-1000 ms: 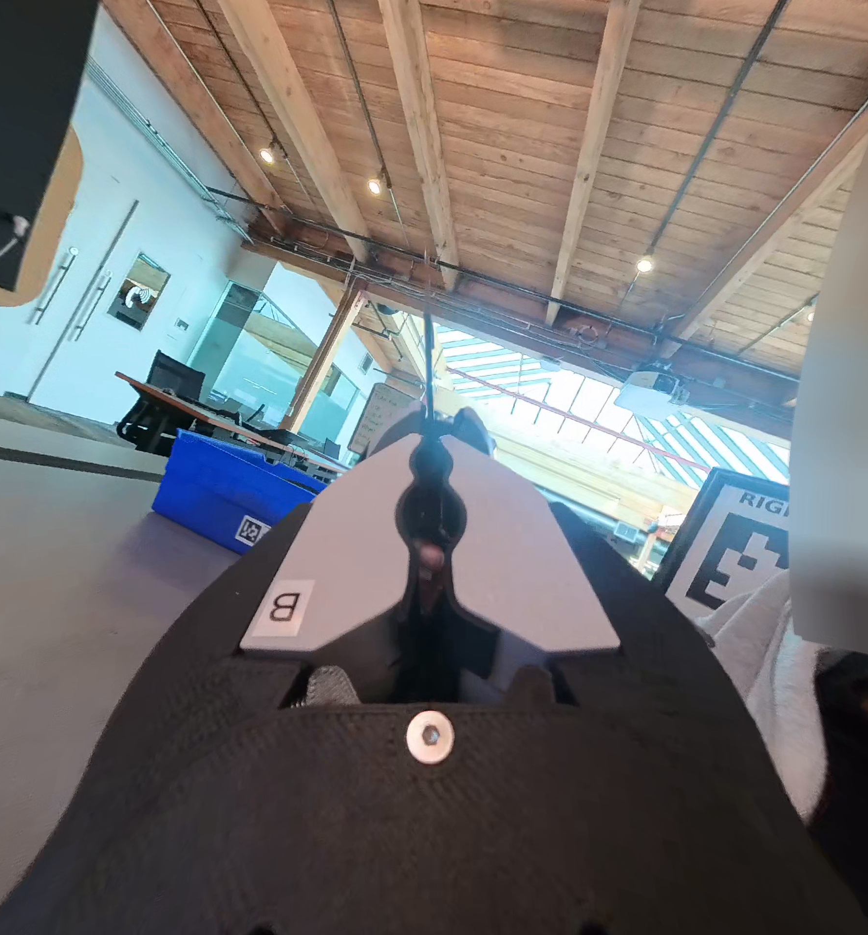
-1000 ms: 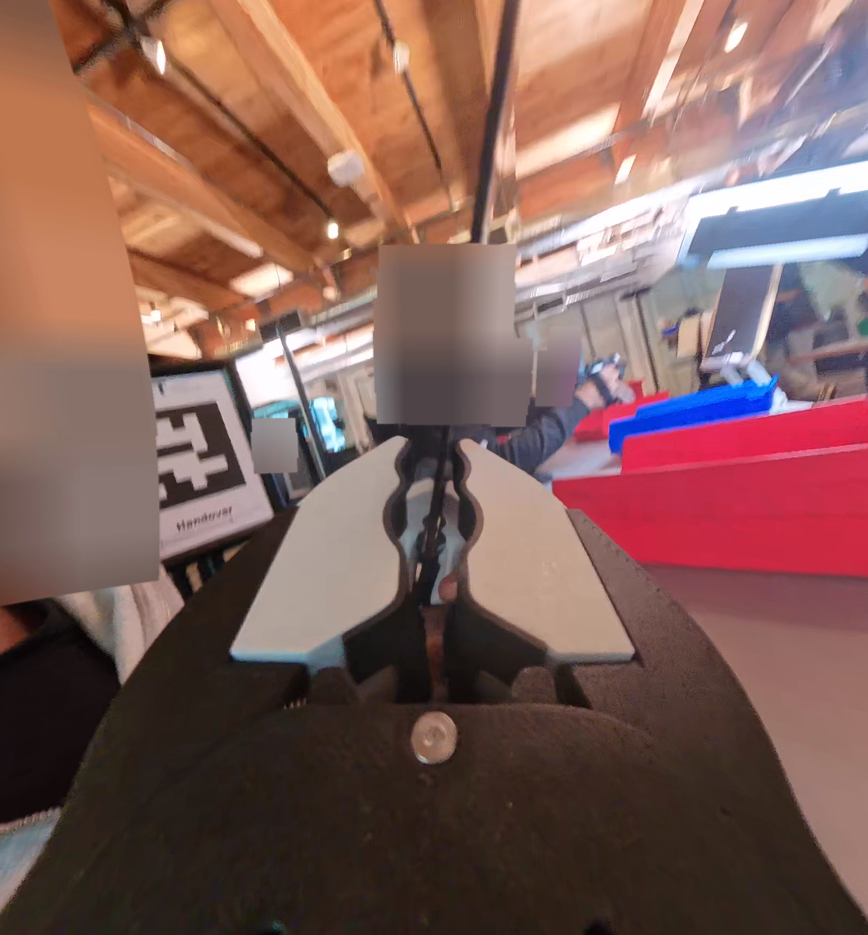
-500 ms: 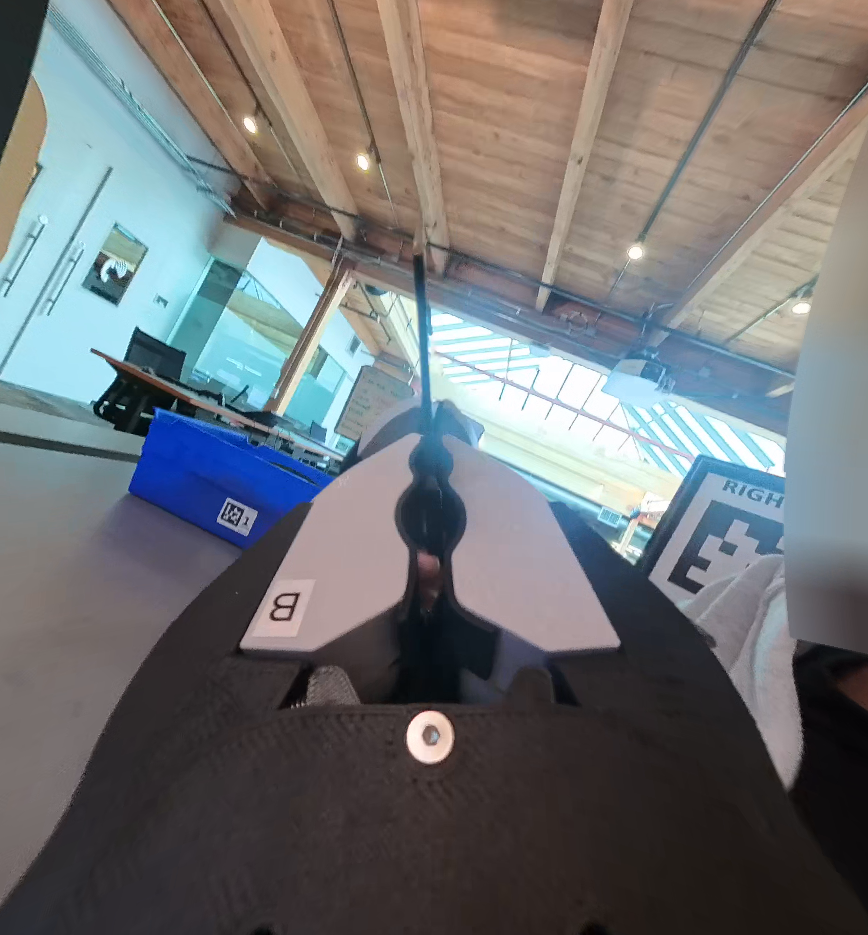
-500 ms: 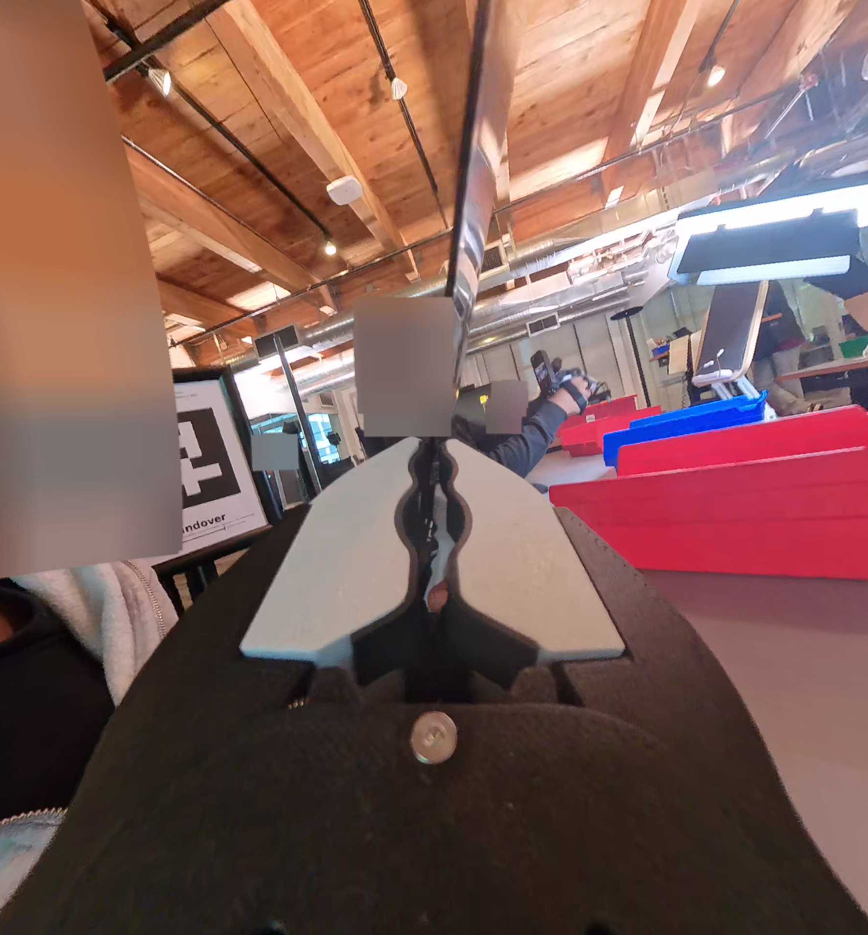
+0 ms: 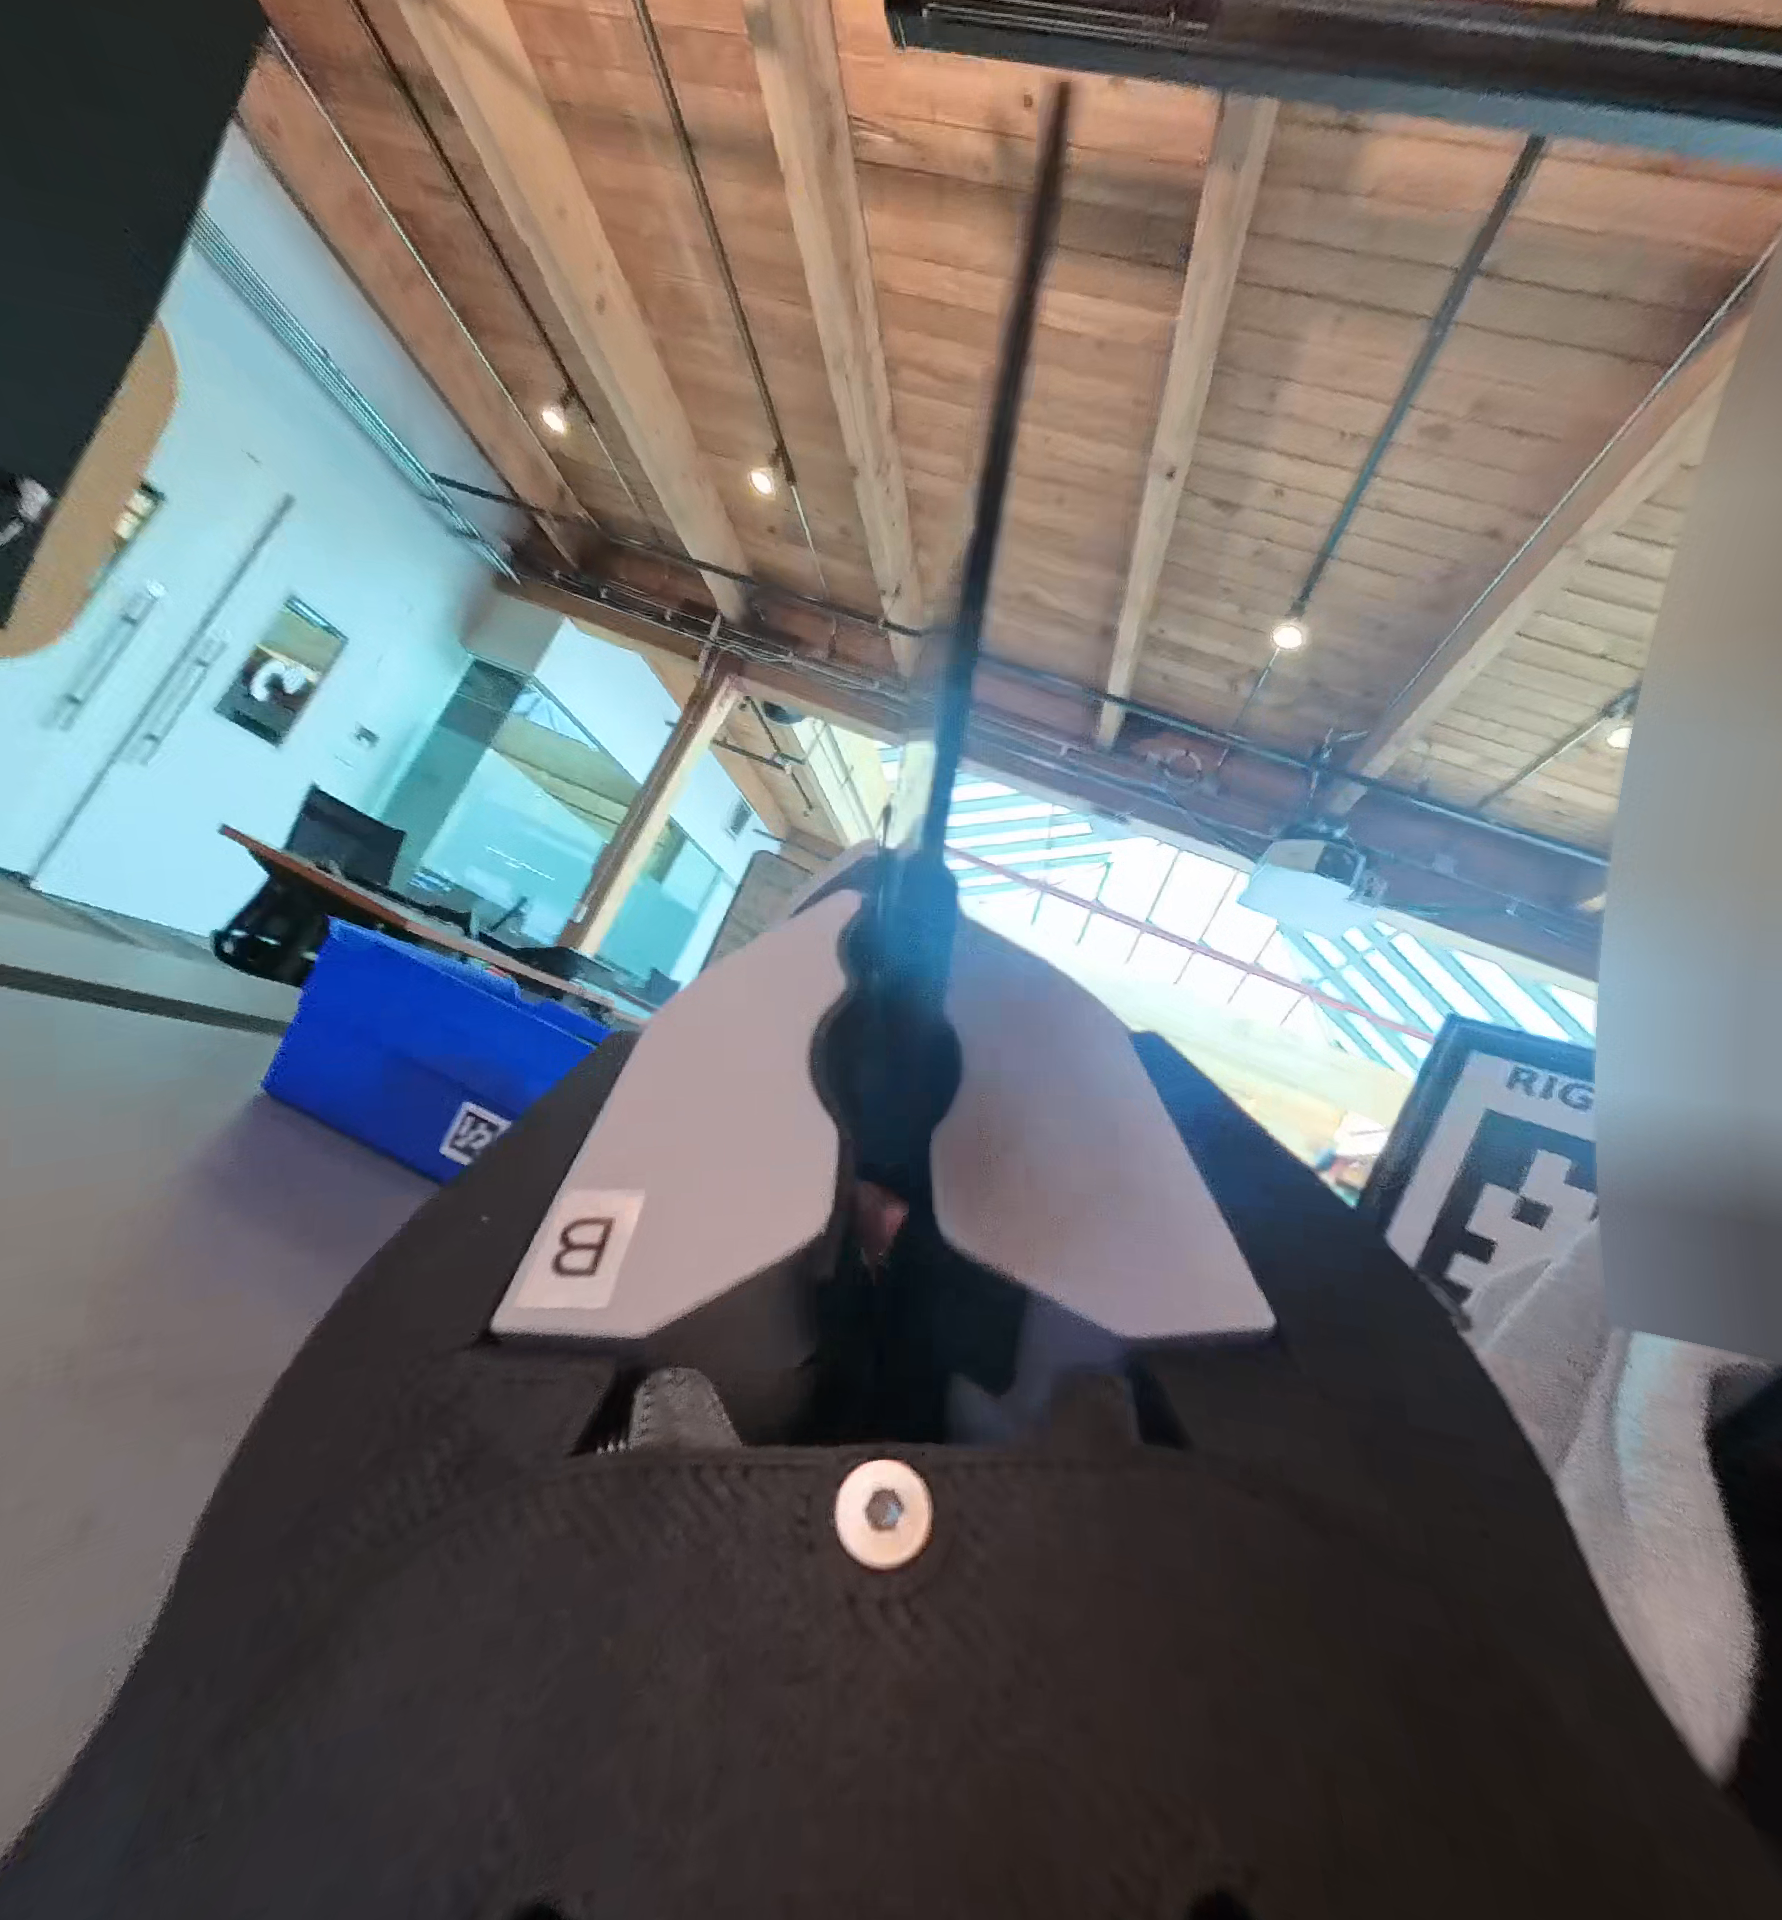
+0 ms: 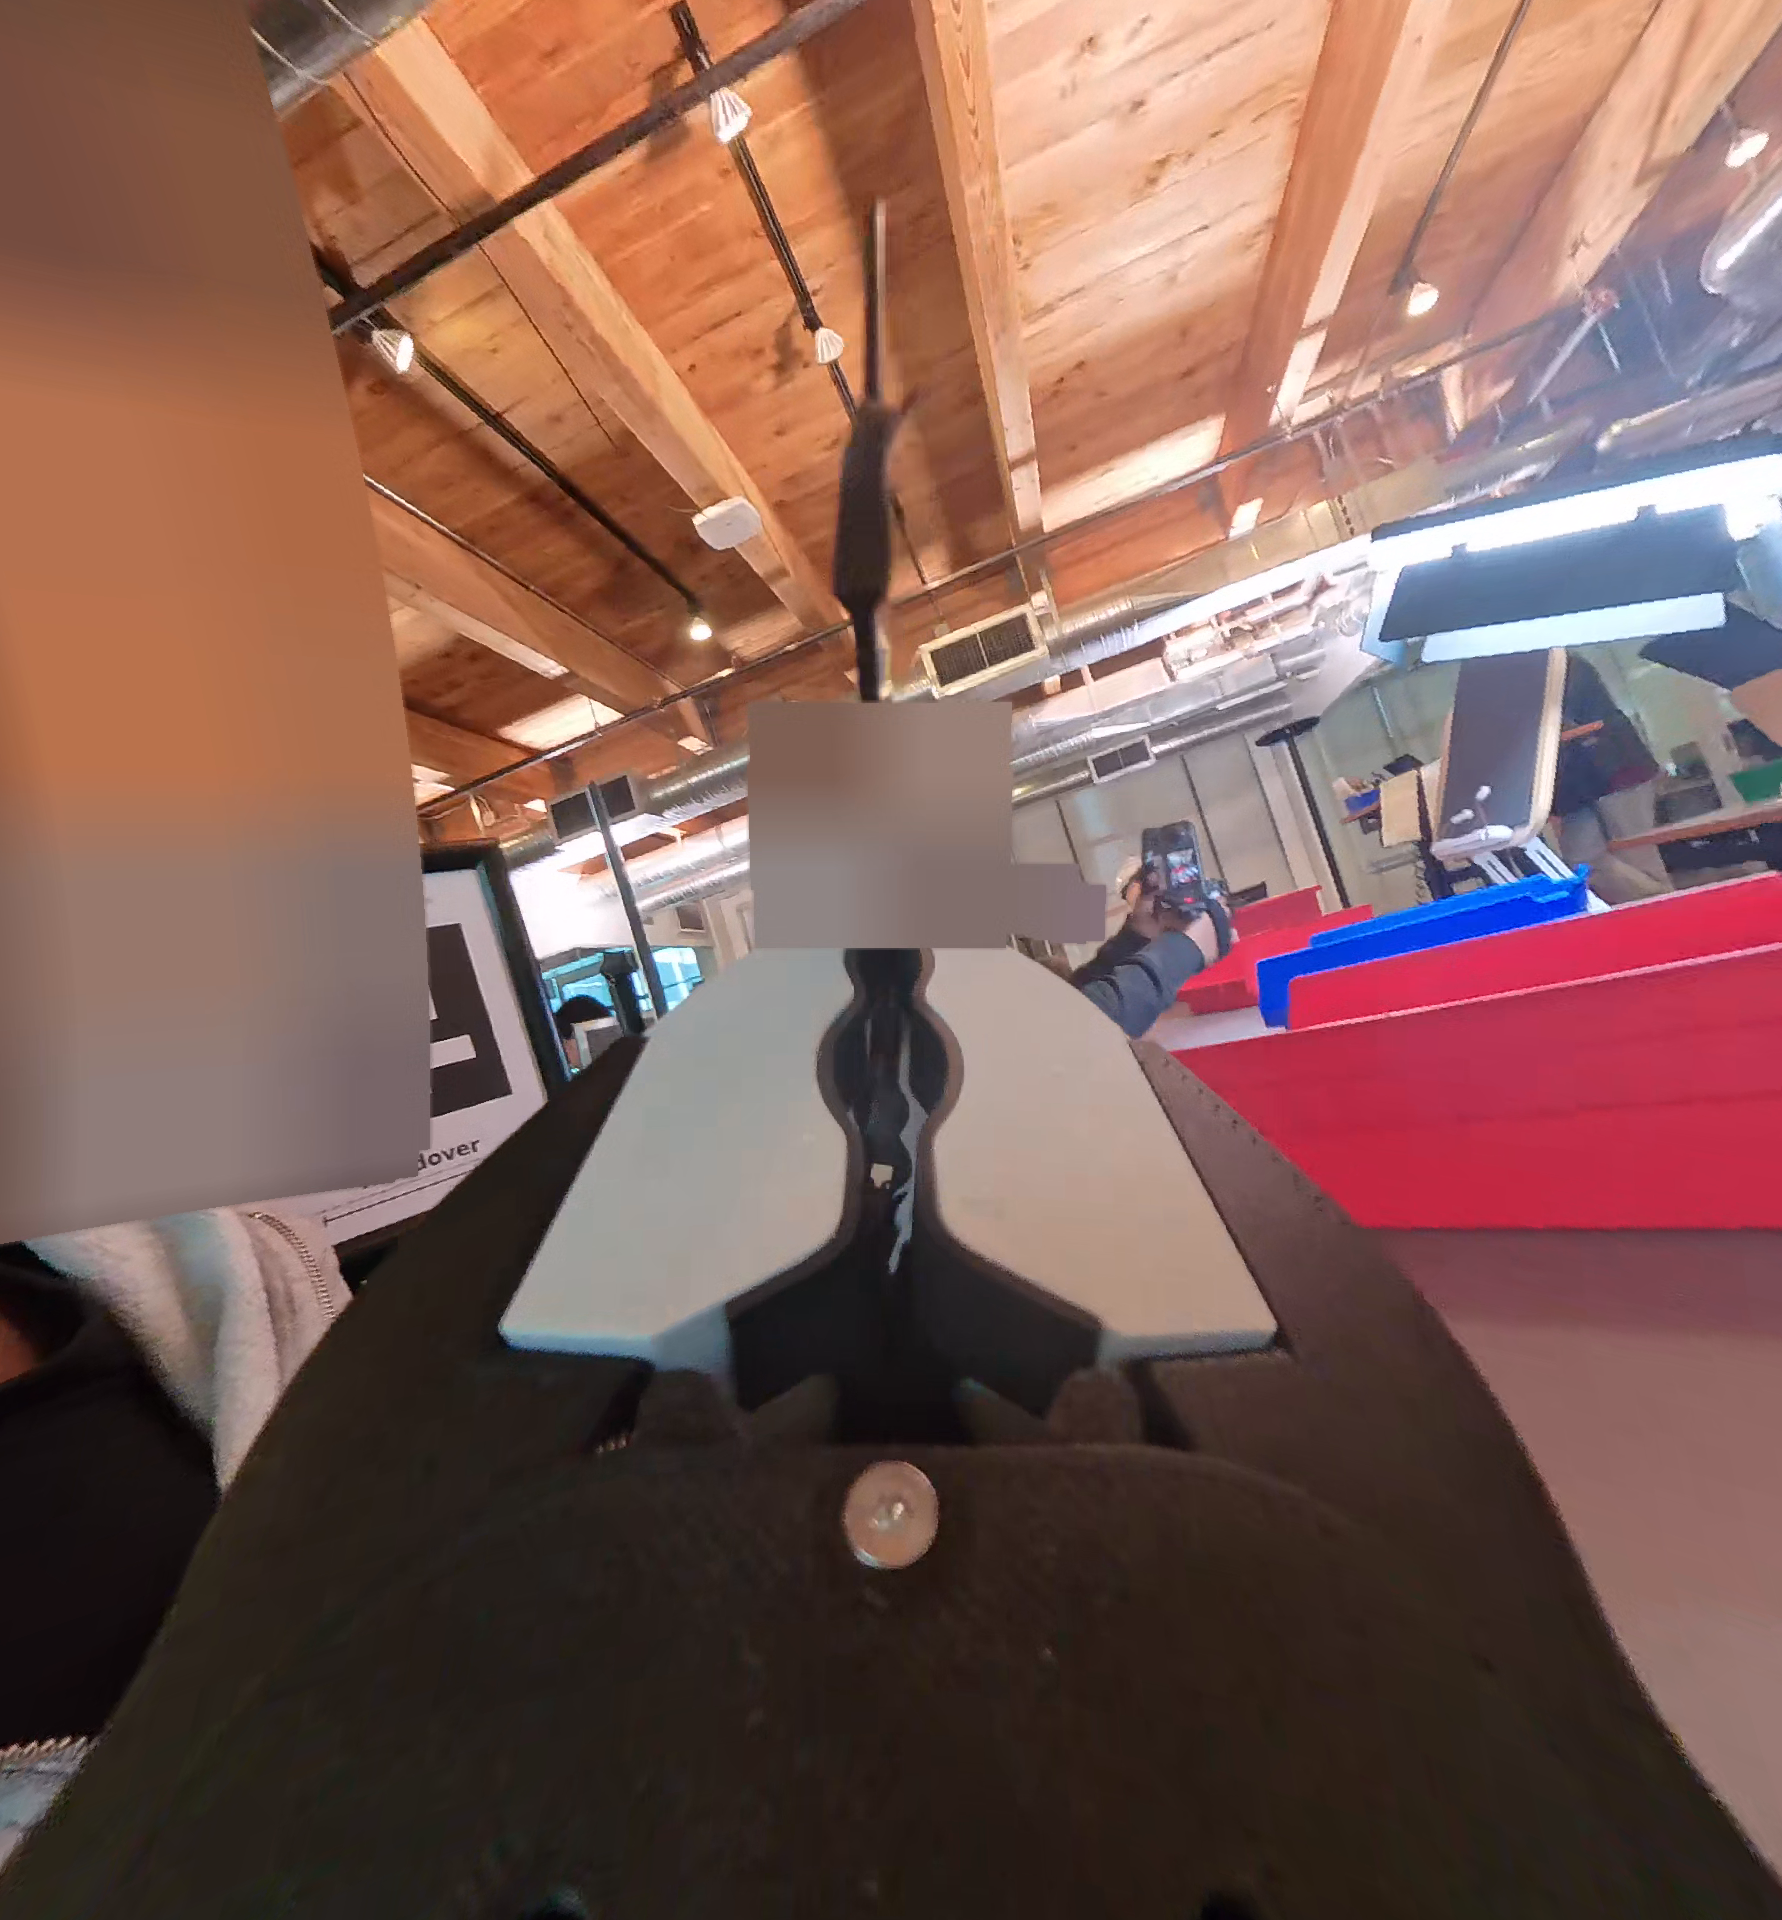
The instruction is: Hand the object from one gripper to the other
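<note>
Gripping one thin black rod [image 5: 980, 582] at frame centre, left gripper [image 5: 892, 935] and right gripper [image 6: 882, 971] both look clamped on it; mid-handover, one must release next.

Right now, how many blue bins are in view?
2: one blue bin on the table left of the left gripper; another behind the red bins. More may be hidden.

Blue bin [image 5: 419, 1060] on grey table [image 5: 87, 1195], left. Red bins [image 6: 1552, 1081] on table, right; blue bin [image 6: 1427, 920] behind them. Wooden beam ceiling [image 6: 1126, 260] overhead.
</note>
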Tool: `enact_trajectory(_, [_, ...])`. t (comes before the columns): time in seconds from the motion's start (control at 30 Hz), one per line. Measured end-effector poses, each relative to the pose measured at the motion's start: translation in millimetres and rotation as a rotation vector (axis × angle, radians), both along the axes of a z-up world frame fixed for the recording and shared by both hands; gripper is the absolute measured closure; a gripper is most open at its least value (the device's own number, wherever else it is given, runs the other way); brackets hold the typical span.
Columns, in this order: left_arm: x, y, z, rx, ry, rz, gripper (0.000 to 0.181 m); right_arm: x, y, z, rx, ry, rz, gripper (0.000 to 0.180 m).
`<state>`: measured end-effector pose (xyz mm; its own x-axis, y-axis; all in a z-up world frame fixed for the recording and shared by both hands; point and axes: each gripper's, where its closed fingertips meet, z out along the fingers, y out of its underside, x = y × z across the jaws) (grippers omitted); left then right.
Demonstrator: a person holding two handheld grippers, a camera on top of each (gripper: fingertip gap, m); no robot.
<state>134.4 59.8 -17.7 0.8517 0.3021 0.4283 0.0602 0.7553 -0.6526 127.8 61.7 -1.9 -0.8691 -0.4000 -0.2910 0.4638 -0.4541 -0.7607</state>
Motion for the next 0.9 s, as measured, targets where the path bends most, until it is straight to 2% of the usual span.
enact_trajectory(0.07, [1, -2, -2, -0.040, -0.007, -0.005, 0.175, -1, -2, -1, 0.029, 0.007, -0.008, 0.175])
enact_trajectory(0.13, [4, -13, 1, -0.020, -0.010, -0.019, 0.179, -7, 5, 5, -0.003, -0.007, -0.023, 0.162])
enact_trajectory(0.2, [4, -21, 0, -0.044, -0.023, 0.000, 0.179, -17, 16, 12, -0.051, -0.039, -0.055, 0.178])
enact_trajectory(0.3, [4, -28, 5, -0.010, -0.019, 0.042, 0.178, -16, 14, 8, -0.030, -0.005, -0.071, 0.178])
enact_trajectory(0.4, [2, -22, 6, 0.050, -0.024, 0.033, 0.158, -7, 7, 4, -0.036, 0.001, -0.061, 0.178])
enact_trajectory(0.5, [2, -10, 5, 0.031, -0.004, 0.020, 0.180, 4, -4, -6, 0.001, -0.004, -0.024, 0.178])
enact_trajectory(0.53, [0, -11, 3, 0.009, -0.018, 0.042, 0.169, 3, -5, -7, 0.011, -0.020, -0.023, 0.177])
enact_trajectory(0.57, [0, -13, 2, -0.019, -0.028, 0.046, 0.181, 2, -7, -9, 0.034, -0.018, -0.024, 0.177])
enact_trajectory(0.67, [7, -23, 3, -0.059, -0.035, 0.002, 0.181, -10, 3, 1, 0.017, -0.008, -0.075, 0.154])
enact_trajectory(0.7, [10, -24, 1, -0.092, -0.040, -0.025, 0.181, -14, 7, 4, 0.011, -0.008, -0.090, 0.153])
enact_trajectory(0.77, [13, -25, -3, -0.154, -0.057, -0.048, 0.181, -14, 6, 2, 0.058, 0.021, -0.065, 0.155])
enact_trajectory(0.83, [14, -28, -5, -0.195, -0.068, -0.043, 0.169, -6, 3, -1, 0.091, 0.049, 0.001, 0.174])
enact_trajectory(0.9, [15, -31, -3, -0.196, -0.065, -0.030, 0.181, -2, 2, -2, 0.087, 0.066, 0.000, 0.176])
